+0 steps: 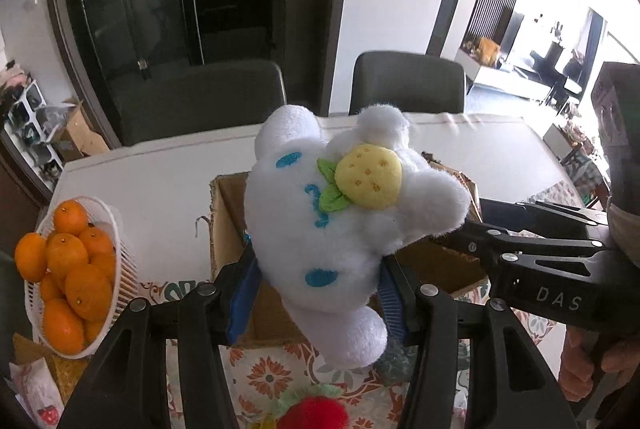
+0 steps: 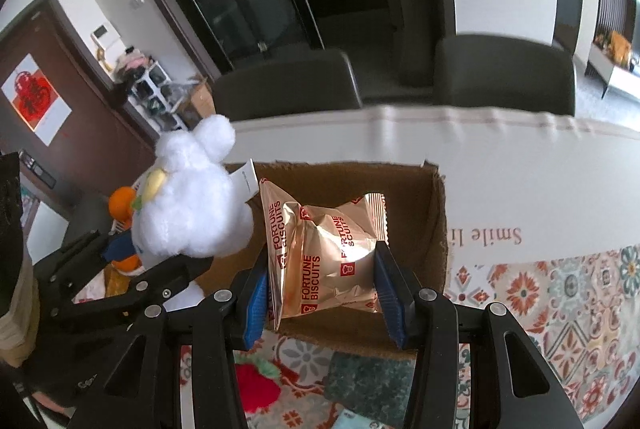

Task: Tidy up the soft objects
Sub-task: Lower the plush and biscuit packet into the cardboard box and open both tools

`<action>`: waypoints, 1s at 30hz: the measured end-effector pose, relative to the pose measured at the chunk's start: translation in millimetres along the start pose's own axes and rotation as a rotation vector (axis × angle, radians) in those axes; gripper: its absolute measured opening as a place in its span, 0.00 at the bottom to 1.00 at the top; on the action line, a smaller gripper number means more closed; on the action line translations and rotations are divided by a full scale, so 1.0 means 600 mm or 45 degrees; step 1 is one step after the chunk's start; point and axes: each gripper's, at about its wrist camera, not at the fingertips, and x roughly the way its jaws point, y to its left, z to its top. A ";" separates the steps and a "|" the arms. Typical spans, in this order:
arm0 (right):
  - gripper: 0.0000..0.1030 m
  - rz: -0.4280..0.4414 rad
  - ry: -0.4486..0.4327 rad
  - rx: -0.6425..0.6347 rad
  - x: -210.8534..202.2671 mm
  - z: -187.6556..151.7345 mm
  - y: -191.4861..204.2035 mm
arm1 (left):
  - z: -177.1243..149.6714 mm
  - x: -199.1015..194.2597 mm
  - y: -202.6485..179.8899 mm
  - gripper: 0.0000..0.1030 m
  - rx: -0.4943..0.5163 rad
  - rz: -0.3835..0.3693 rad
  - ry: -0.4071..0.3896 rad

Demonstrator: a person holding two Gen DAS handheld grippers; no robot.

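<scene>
Left wrist view shows my left gripper (image 1: pixel 316 293) clamped on the white plush toy (image 1: pixel 340 221), its blue pads sunk into the fluff low on the body while the head and yellow strawberry patch hang above the open cardboard box (image 1: pixel 226 225). In the right wrist view my right gripper (image 2: pixel 322 289) pinches the gold biscuit packets (image 2: pixel 320 249) over the same box (image 2: pixel 438 229).

What worries me: both loads are aimed at one opening, and my two grippers sit close together, so they could knock each other at the rim. I judge the plush is bulky enough to catch on the box wall and tip out toward the basket of oranges (image 1: pixel 76 269). The foil is slick and crinkled; one packet may slide free, since I cannot tell whether both pads bear on both packets.

Much is hidden. The plush covers most of the box interior in the left view, and the packets cover it in the right, so I cannot say what already lies inside. A red plush item (image 1: pixel 314 413) on the patterned tablecloth (image 2: pixel 560 301) is cut off at the bottom edge.
</scene>
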 end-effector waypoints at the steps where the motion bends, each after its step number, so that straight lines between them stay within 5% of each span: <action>1: 0.47 0.000 0.020 0.006 0.009 0.001 -0.003 | 0.002 0.008 0.001 0.52 -0.004 -0.004 0.012; 11: 0.48 0.022 0.162 0.068 0.080 0.015 -0.035 | 0.015 0.067 0.009 0.60 -0.010 0.001 0.136; 18: 0.69 -0.010 0.196 0.065 0.099 0.023 -0.037 | 0.016 0.044 0.025 0.79 -0.006 0.134 0.078; 30: 0.70 -0.096 0.134 0.022 0.062 0.012 -0.009 | -0.015 -0.029 0.035 0.79 -0.022 0.239 0.004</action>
